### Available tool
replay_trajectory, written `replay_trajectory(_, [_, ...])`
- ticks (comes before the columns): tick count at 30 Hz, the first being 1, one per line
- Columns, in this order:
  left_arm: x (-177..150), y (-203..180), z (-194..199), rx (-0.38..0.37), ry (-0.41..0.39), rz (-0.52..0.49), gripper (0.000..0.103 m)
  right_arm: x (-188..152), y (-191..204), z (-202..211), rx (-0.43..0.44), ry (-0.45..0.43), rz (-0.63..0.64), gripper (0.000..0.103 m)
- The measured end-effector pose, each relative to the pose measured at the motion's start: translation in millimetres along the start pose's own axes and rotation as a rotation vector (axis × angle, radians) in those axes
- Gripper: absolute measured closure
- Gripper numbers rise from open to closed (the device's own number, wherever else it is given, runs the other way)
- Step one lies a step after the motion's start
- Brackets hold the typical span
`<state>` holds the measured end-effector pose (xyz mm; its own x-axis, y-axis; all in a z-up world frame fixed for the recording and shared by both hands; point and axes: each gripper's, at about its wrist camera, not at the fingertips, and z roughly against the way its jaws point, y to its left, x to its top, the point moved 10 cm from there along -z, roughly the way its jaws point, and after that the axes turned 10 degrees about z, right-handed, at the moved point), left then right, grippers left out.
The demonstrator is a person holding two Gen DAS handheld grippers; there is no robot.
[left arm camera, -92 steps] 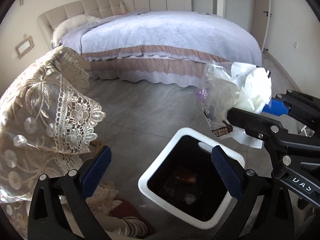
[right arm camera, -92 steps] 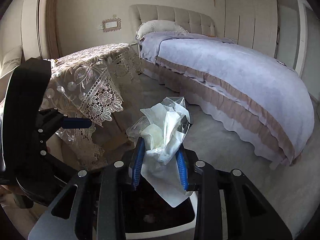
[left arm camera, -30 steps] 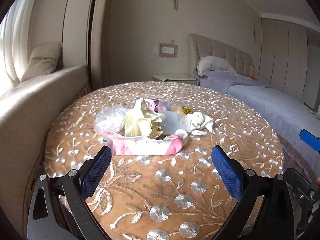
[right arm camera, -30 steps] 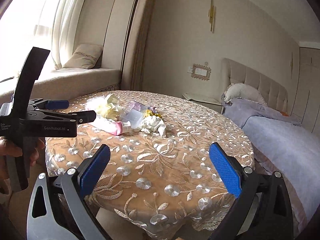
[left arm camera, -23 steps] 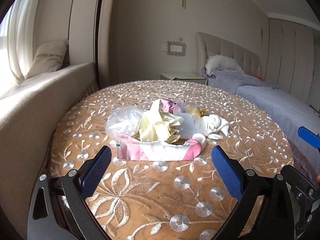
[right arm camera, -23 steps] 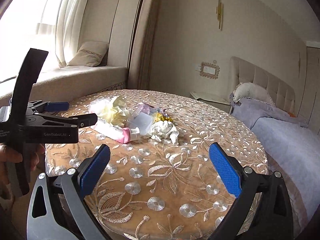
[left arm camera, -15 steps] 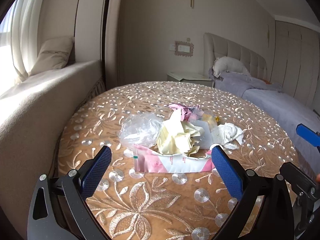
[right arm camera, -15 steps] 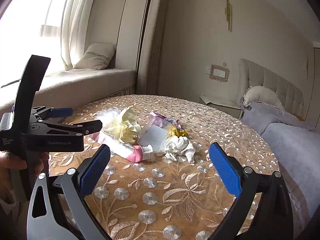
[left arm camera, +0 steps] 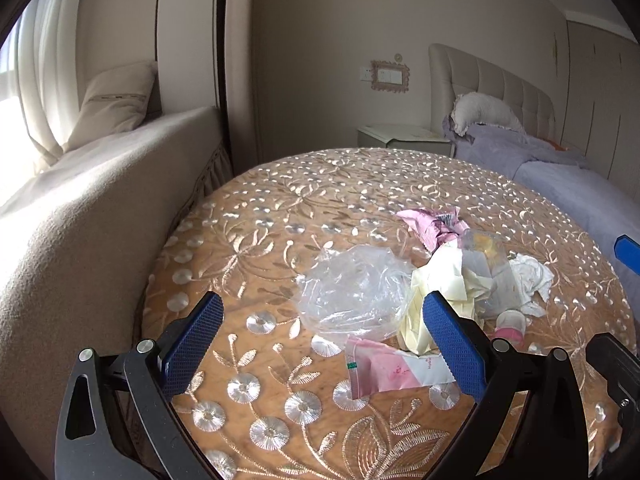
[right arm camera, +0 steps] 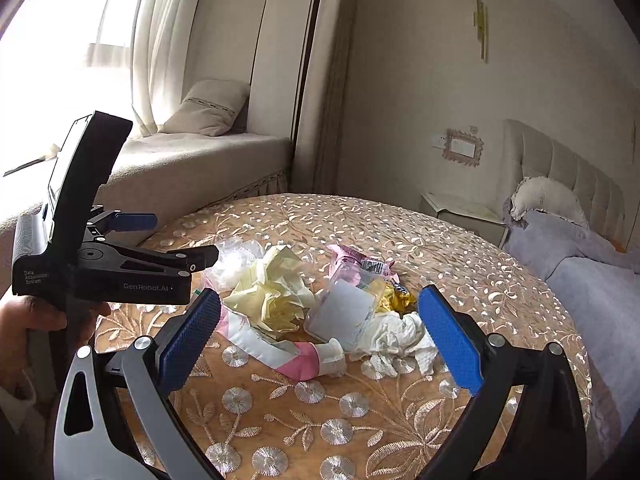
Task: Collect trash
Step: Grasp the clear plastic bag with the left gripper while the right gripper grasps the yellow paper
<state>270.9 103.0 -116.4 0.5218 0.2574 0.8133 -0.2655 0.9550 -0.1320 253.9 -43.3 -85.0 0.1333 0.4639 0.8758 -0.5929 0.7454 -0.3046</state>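
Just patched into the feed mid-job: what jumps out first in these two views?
A heap of trash sits mid-table on the embroidered tablecloth: a clear plastic bag, crumpled yellow paper, a pink-and-white wrapper in front and a white tissue to the right. Both the left gripper and the right gripper are open and empty, aimed at the heap.

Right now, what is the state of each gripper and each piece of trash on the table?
Left gripper: jaws open, empty.
Right gripper: jaws open, empty.
Clear plastic bag: crumpled, on the tablecloth.
Yellow paper: crumpled.
White tissue: wadded.
Pink-and-white pouch: lying flat.
Pink wrapper: torn, crumpled.
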Motion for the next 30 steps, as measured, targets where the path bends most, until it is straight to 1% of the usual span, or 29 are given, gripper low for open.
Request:
replay_trajectory(3, [-0.5, -0.5, -23.9, -0.027, 0.090, 0.005, 0.005, 2.8, 1.6, -10.1, 0.001, 0.012, 0.006, 0.005])
replay_trajectory(6, [-9.3, -1.3, -46.1, -0.044, 0.187, 0.016, 0.005, 5.1, 3.7, -18.2, 0.000, 0.019, 0.013, 0.005])
replay_trajectory(7, [-13.7, 0.0, -53.5, -0.040, 0.216, 0.024, 0.008, 5.6, 4.2, -20.8, 0.001, 0.022, 0.013, 0.005])
replay_trajectory(8, [-16.9, 1.1, -58.6, -0.042, 0.232, 0.035, 0.016, 5.4, 5.0, -23.6, 0.003, 0.027, 0.014, 0.005])
replay_trajectory(9, [-20.4, 1.3, -62.4, -0.050, 0.246, 0.047, 0.039, 5.4, 5.4, -26.8, 0.007, 0.033, 0.013, 0.005])
replay_trajectory(11, [-21.0, 3.7, -63.7, -0.059, 0.235, 0.060, 0.049, 3.5, 6.9, -34.4, 0.021, 0.054, 0.006, 0.005])
replay_trajectory(12, [-19.7, 3.0, -62.0, -0.071, 0.229, 0.061, 0.057, 2.6, 7.4, -39.0, 0.027, 0.067, 0.002, 0.005])
replay_trajectory(14, [-14.7, 4.2, -54.5, -0.071, 0.195, 0.061, 0.059, 2.4, 9.7, -48.9, 0.040, 0.088, -0.013, 0.005])
replay_trajectory(16, [-7.0, 7.6, -44.1, -0.047, 0.152, 0.049, 0.061, 2.2, 12.3, -58.8, 0.063, 0.110, -0.035, 0.005])
replay_trajectory(17, [-2.1, 8.5, -38.9, -0.047, 0.134, 0.051, 0.061, 1.7, 13.0, -64.0, 0.072, 0.122, -0.045, 0.005])
replay_trajectory(20, [6.3, 7.4, -22.8, -0.073, 0.096, 0.079, 0.061, 0.3, 14.3, -80.6, 0.090, 0.162, -0.069, 0.005])
replay_trajectory(22, [8.9, 5.7, -13.1, -0.084, 0.076, 0.089, 0.061, -1.5, 17.6, -89.3, 0.119, 0.180, -0.084, 0.006])
replay_trajectory(23, [8.9, 4.6, -9.2, -0.089, 0.070, 0.090, 0.061, -2.7, 18.3, -94.4, 0.125, 0.194, -0.085, 0.009])
replay_trajectory(25, [9.6, 3.6, -4.4, -0.092, 0.063, 0.087, 0.061, -7.8, 21.9, -105.4, 0.130, 0.245, -0.069, 0.025])
replay_trajectory(26, [9.3, 2.8, -2.0, -0.092, 0.059, 0.088, 0.061, -13.4, 25.0, -109.8, 0.144, 0.278, -0.064, 0.029])
replay_trajectory(27, [9.0, 1.3, -0.5, -0.095, 0.060, 0.087, 0.061, -18.2, 28.5, -113.2, 0.168, 0.303, -0.072, 0.037])
replay_trajectory(28, [8.1, 0.1, 1.5, -0.098, 0.059, 0.087, 0.061, -21.5, 31.5, -113.6, 0.184, 0.317, -0.079, 0.058])
replay_trajectory(29, [7.3, -0.6, 3.7, -0.101, 0.057, 0.087, 0.061, -25.3, 33.9, -113.0, 0.188, 0.334, -0.078, 0.069])
replay_trajectory(30, [6.4, -2.1, 5.9, -0.104, 0.056, 0.083, 0.061, -29.1, 35.3, -111.0, 0.185, 0.346, -0.071, 0.073])
